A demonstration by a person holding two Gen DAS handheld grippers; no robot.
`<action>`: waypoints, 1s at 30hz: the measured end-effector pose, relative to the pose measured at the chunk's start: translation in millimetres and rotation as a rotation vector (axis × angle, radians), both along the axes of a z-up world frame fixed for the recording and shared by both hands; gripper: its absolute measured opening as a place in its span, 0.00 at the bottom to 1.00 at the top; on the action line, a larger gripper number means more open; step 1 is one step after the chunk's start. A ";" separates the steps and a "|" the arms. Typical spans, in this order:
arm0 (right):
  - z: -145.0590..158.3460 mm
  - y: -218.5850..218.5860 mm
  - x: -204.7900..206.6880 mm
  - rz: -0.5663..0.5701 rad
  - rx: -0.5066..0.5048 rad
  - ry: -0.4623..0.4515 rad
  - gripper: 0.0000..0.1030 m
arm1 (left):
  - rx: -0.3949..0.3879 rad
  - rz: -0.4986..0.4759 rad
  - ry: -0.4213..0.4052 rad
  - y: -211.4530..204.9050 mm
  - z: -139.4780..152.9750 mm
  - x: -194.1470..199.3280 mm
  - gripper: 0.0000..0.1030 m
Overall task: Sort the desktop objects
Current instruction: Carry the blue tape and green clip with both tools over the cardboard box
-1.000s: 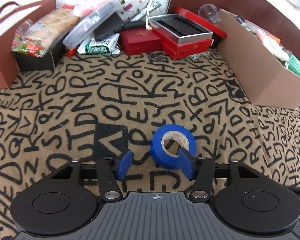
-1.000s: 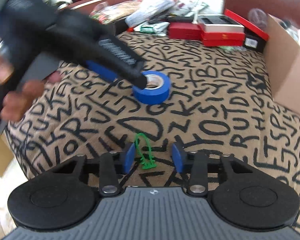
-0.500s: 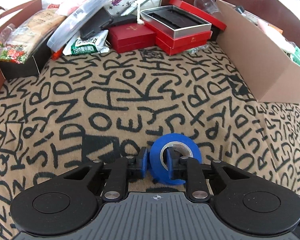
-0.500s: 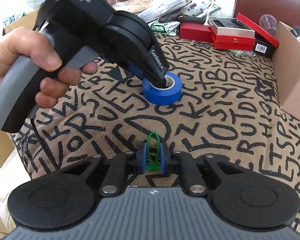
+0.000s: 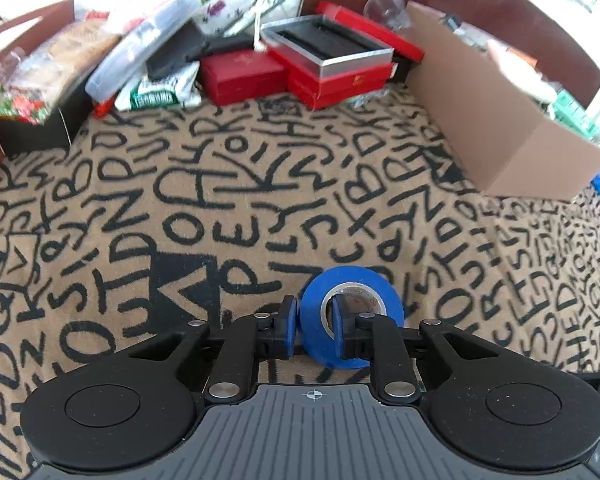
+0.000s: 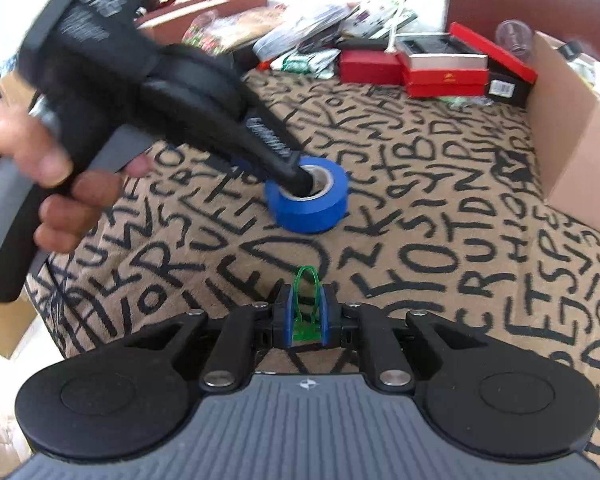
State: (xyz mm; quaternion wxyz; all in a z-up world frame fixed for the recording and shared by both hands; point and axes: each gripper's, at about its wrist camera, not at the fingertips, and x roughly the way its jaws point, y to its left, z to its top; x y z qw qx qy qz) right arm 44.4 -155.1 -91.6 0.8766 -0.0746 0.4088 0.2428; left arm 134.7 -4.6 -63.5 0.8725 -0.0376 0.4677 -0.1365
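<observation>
We saw a hand (image 6: 56, 168) only from right wrist | left claw (image 5: 314, 330) pinched tape roll (image 5: 374, 280) wall, angled down | right claw (image 6: 306, 320) clamped green tie (image 6: 308, 286)

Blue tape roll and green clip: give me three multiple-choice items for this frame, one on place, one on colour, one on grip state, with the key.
1. Where does the open cardboard box stand, seen from the left wrist view?
A. at the right side of the patterned cloth
B. at the left side
C. under the tape roll

2. What colour are the closed gift boxes at the far edge?
A. yellow
B. red
C. white

3. How does the left gripper hold the blue tape roll?
A. both fingers outside the roll
B. not touching it
C. one finger in the core, one outside, pinching the wall

Key: 1 A, the box fills the right side; 2 B, the lids are plainly red; 3 C, the right wrist view shows a finger down in the core. The right gripper clamps the green clip.
</observation>
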 end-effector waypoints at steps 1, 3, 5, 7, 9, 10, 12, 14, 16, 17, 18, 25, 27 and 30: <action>2.9 -3.1 0.9 -0.011 0.008 -0.005 0.14 | -0.001 -0.002 -0.011 -1.2 4.6 -1.8 0.14; 10.2 -9.8 2.4 -0.031 0.020 -0.026 0.14 | -0.014 -0.016 -0.032 -4.8 15.8 -4.4 0.14; 18.6 -17.5 3.6 -0.051 0.026 -0.055 0.14 | -0.028 -0.035 -0.050 -10.5 27.9 -5.5 0.14; 27.2 -26.9 6.2 -0.072 0.039 -0.081 0.15 | -0.033 -0.060 -0.071 -18.9 39.5 -5.5 0.15; 35.5 -37.5 11.3 -0.097 0.054 -0.104 0.14 | -0.046 -0.084 -0.090 -28.5 50.2 -3.9 0.15; 39.9 -43.4 14.5 -0.115 0.059 -0.115 0.15 | -0.052 -0.094 -0.101 -35.1 56.4 -1.8 0.15; 49.3 -57.5 21.5 -0.151 0.075 -0.137 0.15 | -0.066 -0.116 -0.122 -48.4 67.5 3.1 0.15; 60.8 -74.0 28.3 -0.193 0.098 -0.160 0.15 | -0.083 -0.143 -0.144 -61.6 78.8 6.4 0.15; 71.3 -89.5 33.8 -0.235 0.101 -0.188 0.15 | -0.094 -0.171 -0.169 -75.4 89.7 10.1 0.15; 76.8 -97.1 36.6 -0.255 0.094 -0.209 0.15 | -0.099 -0.187 -0.182 -83.6 95.5 12.2 0.15; 80.4 -103.2 37.9 -0.272 0.084 -0.227 0.15 | -0.105 -0.198 -0.194 -92.0 101.2 14.9 0.15; 102.6 -148.5 66.4 -0.387 0.063 -0.317 0.15 | -0.159 -0.237 -0.229 -142.2 123.5 44.2 0.15; 105.9 -161.2 78.0 -0.415 0.063 -0.331 0.15 | -0.168 -0.237 -0.231 -154.4 127.2 56.5 0.15; 109.5 -176.8 93.5 -0.451 0.053 -0.348 0.15 | -0.175 -0.230 -0.229 -172.0 129.1 77.5 0.15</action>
